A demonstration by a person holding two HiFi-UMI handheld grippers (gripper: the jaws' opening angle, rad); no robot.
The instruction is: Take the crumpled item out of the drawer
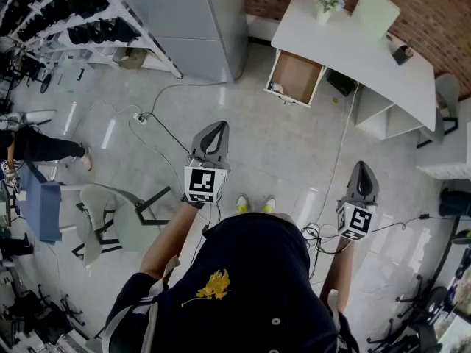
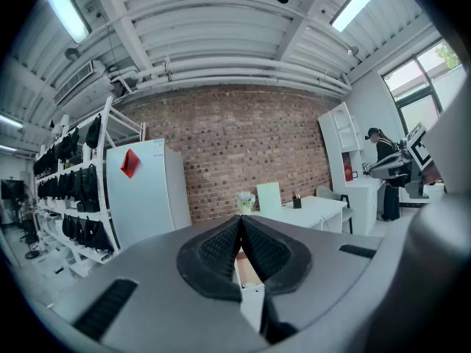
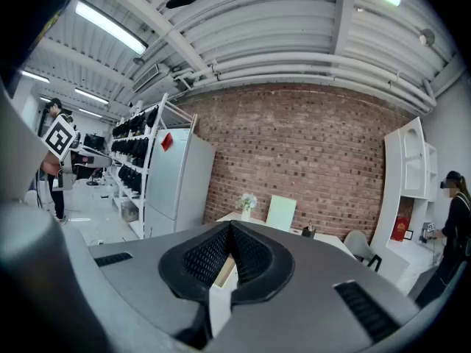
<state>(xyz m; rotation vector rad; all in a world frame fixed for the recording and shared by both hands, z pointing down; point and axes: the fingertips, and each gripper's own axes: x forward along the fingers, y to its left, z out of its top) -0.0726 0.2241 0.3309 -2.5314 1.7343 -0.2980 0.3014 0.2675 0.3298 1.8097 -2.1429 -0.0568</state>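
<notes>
No words or numbers can be read. A red diamond sign [image 2: 129,162] is fixed high on the white cabinet [image 2: 147,201]; its print cannot be made out.

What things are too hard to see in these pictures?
- Head view: the small pale thing in the open drawer is too tiny to tell what it is.
- Left claw view: the shut left claw covers most of the drawer.
- Right claw view: the shut right claw hides it the same way.
</notes>
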